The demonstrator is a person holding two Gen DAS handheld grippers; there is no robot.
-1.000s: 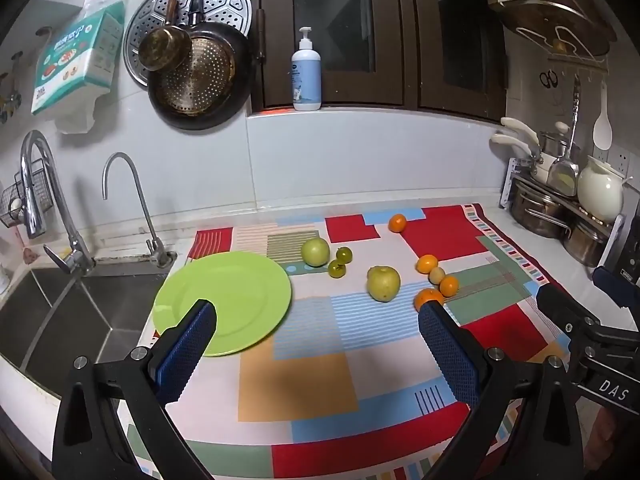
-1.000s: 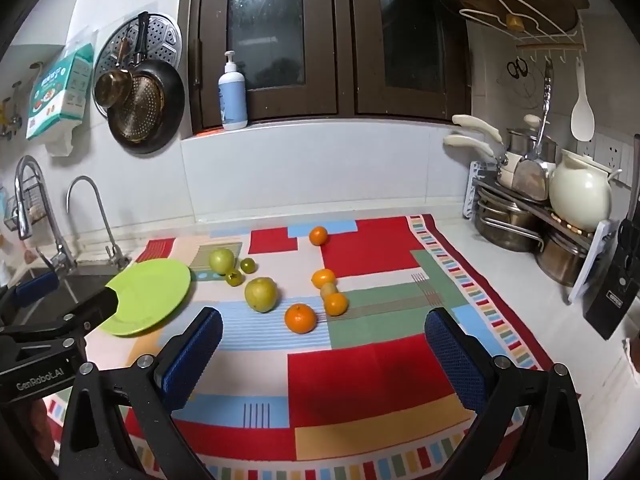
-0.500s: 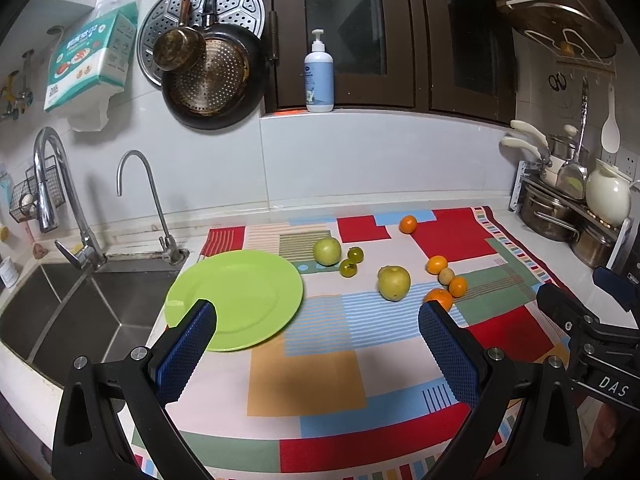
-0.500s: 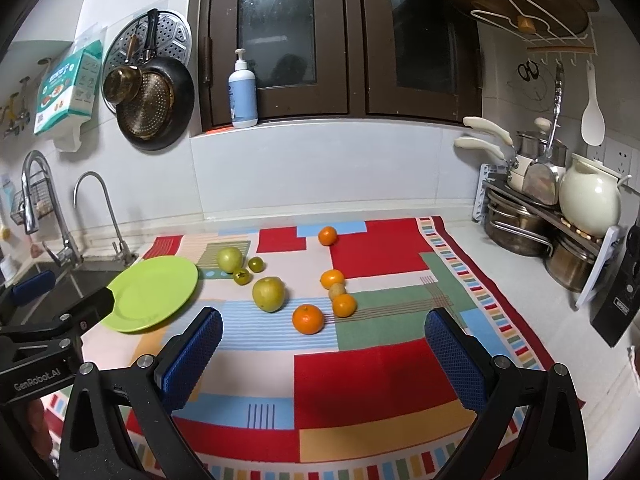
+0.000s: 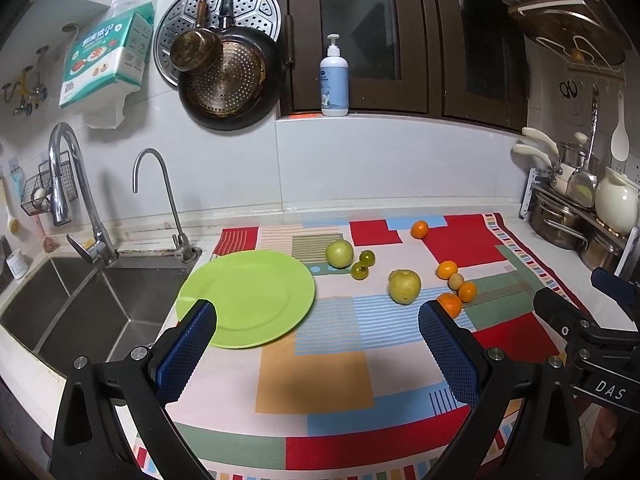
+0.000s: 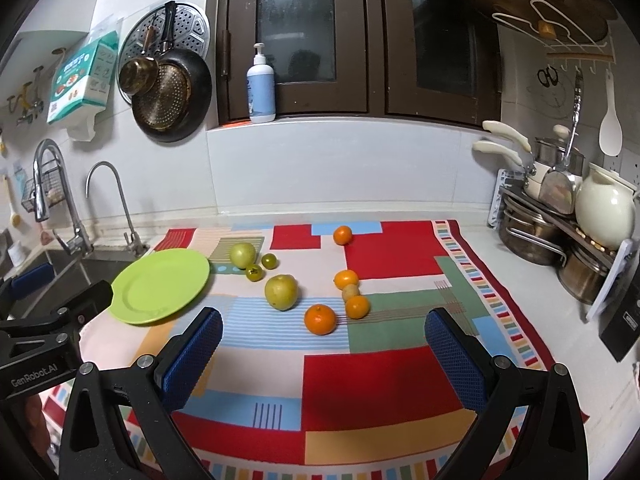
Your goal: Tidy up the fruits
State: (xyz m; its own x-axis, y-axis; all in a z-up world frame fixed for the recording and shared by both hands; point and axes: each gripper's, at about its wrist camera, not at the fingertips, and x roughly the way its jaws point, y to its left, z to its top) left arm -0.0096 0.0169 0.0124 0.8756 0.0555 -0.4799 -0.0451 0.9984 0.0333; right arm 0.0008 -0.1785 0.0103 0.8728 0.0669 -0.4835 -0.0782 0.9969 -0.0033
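A green plate [image 5: 248, 296] [image 6: 160, 286] lies empty at the left of a patchwork mat, beside the sink. Loose fruit lies on the mat: a green apple [image 5: 339, 253] [image 6: 242, 255], two small green fruits [image 5: 363, 264] [image 6: 261, 267], a yellow pear-like fruit [image 5: 405, 286] [image 6: 281, 292], several oranges [image 5: 447, 270] [image 6: 320, 319] and a small brown fruit [image 6: 350, 290]. One orange [image 5: 419, 229] [image 6: 343, 235] lies apart at the back. My left gripper [image 5: 318, 344] is open and empty, near the plate's front. My right gripper [image 6: 324, 346] is open and empty, in front of the oranges.
A steel sink [image 5: 80, 300] with two taps [image 5: 70, 184] lies left of the mat. A rack of pots [image 6: 560, 232] and a cream kettle [image 6: 604, 210] stand at the right. A soap bottle [image 6: 261, 86] stands on the back ledge. Pans hang on the wall [image 5: 224, 72].
Both grippers have pulled back and risen a little, so the scene sits slightly farther and lower in view. Both stay open. No fruit has moved.
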